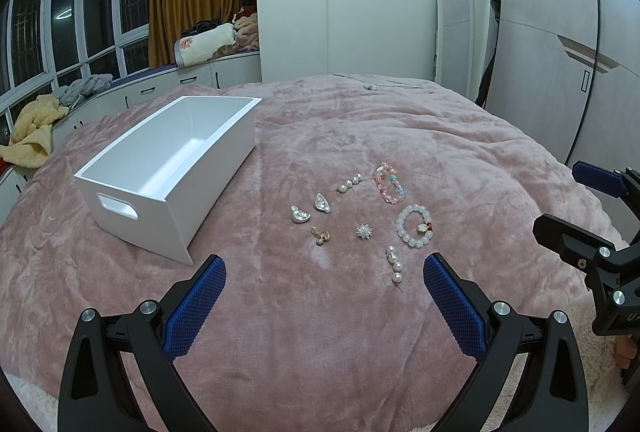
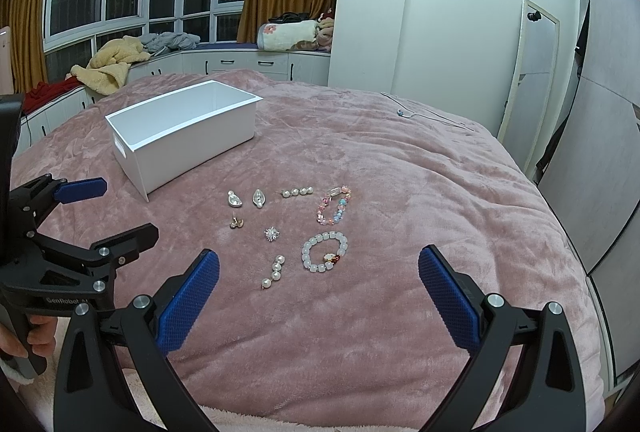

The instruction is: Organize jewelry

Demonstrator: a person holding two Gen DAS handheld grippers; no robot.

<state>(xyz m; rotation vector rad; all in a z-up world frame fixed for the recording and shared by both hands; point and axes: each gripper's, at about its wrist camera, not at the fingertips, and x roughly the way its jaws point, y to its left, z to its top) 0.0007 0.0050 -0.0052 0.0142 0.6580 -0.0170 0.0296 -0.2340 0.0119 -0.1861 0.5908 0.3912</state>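
Note:
Several jewelry pieces lie on the pink blanket (image 1: 320, 312): a white bead bracelet (image 1: 414, 226) (image 2: 324, 252), a coloured bead bracelet (image 1: 389, 183) (image 2: 335, 205), two pearl-string earrings (image 1: 395, 266) (image 2: 275, 270), two silver drop earrings (image 1: 300, 214) (image 2: 234, 199), a gold earring (image 1: 321, 235) and a sparkly stud (image 1: 364, 230) (image 2: 271, 234). An empty white box (image 1: 168, 167) (image 2: 184, 135) stands to their left. My left gripper (image 1: 324, 272) is open and empty just in front of the jewelry. My right gripper (image 2: 318, 264) is open and empty, near the white bracelet.
A thin necklace (image 1: 372, 85) (image 2: 404, 113) lies at the far side of the bed. A mirror (image 2: 528, 79) leans on the wall at the right beside a wardrobe (image 1: 560, 51). Clothes and blankets are piled on the window bench (image 2: 120, 63).

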